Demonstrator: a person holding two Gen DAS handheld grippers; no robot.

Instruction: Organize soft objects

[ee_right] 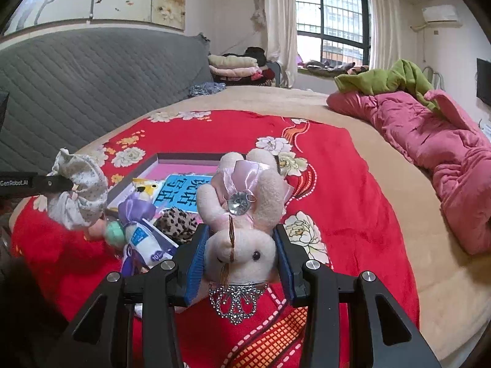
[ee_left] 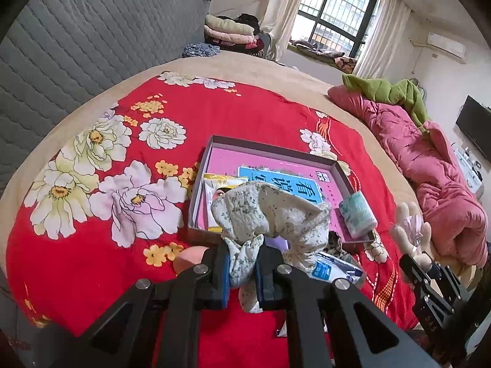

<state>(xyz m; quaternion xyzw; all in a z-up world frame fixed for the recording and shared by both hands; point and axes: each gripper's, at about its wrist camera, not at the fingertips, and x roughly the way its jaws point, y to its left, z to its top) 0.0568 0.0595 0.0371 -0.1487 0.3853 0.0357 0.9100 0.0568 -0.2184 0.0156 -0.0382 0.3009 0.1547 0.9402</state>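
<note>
While the left tool pinches a floral scrunchie at lower centre, the box lies behind. The right tool clamps a plush bunny.

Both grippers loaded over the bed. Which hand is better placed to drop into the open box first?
Left, probably. The left gripper holds the floral cloth right at the box's near edge; the right gripper, with the plush bunny, looks further back.

Floral cloth hides the box's 6 o'clock contents; printed card partly covered, lettering unreadable.
</note>
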